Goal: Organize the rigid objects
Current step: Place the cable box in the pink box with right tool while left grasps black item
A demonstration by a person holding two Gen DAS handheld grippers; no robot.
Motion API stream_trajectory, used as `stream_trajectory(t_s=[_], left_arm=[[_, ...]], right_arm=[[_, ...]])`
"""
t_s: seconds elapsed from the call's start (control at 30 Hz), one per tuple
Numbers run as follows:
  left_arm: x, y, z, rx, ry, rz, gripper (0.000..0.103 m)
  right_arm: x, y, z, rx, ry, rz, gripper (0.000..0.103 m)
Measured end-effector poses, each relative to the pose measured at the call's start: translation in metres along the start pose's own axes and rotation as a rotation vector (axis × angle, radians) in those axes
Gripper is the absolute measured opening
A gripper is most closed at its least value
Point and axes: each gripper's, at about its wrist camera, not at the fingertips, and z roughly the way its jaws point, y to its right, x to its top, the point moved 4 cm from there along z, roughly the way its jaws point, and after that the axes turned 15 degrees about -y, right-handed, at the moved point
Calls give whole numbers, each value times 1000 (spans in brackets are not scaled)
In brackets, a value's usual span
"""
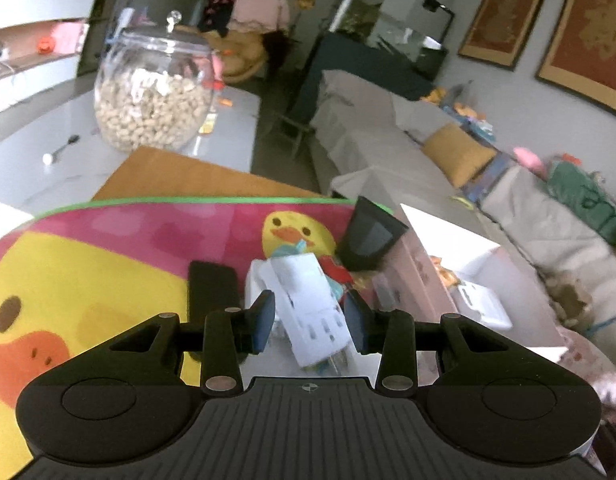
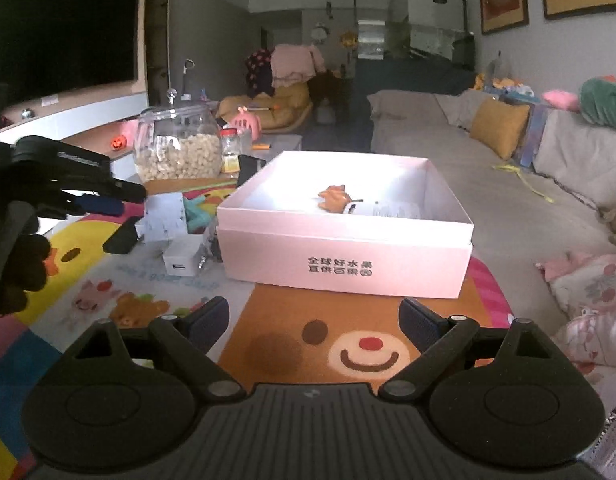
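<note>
My left gripper (image 1: 309, 322) straddles a white plug adapter (image 1: 308, 304) that lies on the cartoon mat (image 1: 88, 264); its pads stand on either side with small gaps, open. A black flat device (image 1: 212, 292) lies just left of it, and a black cup-like object (image 1: 369, 236) stands behind. In the right wrist view the left gripper (image 2: 104, 200) hovers over the adapter (image 2: 164, 216), with a small white charger (image 2: 182, 260) beside it. My right gripper (image 2: 313, 322) is open and empty above the mat, in front of the pink box (image 2: 347, 268), which holds an orange object (image 2: 333, 198).
A glass jar of nuts (image 1: 152, 96) stands at the back of the table (image 1: 20, 168); it also shows in the right wrist view (image 2: 178, 146). A spoon (image 1: 62, 148) lies left of the jar. A sofa (image 2: 487, 184) with cushions runs along the right.
</note>
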Motion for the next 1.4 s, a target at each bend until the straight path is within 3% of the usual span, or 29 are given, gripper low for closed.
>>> stream_trajectory(t_s=[0.1,0.17,0.27,0.37,0.47,0.53,0.6,0.63,0.73,0.8,0.87,1.03,1.13,1.23,1.4], left_arm=[[21,22,0,-20,60,83,42],[43,39,8,-88,64,145,42],[83,50,38,-198,54,119,42],[111,54,82,-169,35,84,42],[120,53,129,-107,-74,88,41],[115,48,149,-104,-167,110,41],[109,38,154,-178,-238,92,33],[104,32,154,-215,-264,71,37],[86,11,136,-351,-278,24,38],[75,0,119,-392,-266,21,38],[61,-4,103,-396,-258,52,38],[39,-10,81,-421,-261,110,38],[34,-11,74,-431,-261,133,38],[33,-13,70,-441,-265,112,39],[21,-13,62,-469,-293,111,41]], right_arm=[[0,0,0,-3,-8,-1,93],[0,0,1,-4,-16,-6,93],[-1,-2,0,-10,-16,-13,93],[-1,-2,0,-15,-13,-17,93],[-1,-2,0,-10,-15,-20,93],[-1,-1,0,4,-20,-17,93],[0,1,1,19,-32,-15,93],[1,1,2,30,-40,-14,93],[9,-1,3,65,-53,-15,93],[17,-5,3,92,-61,-7,93],[26,-13,7,138,-95,0,90],[47,-52,31,238,-207,-69,70],[60,-79,57,223,-251,-125,64],[65,-92,79,170,-278,-142,64],[56,-92,72,173,-285,-180,57]])
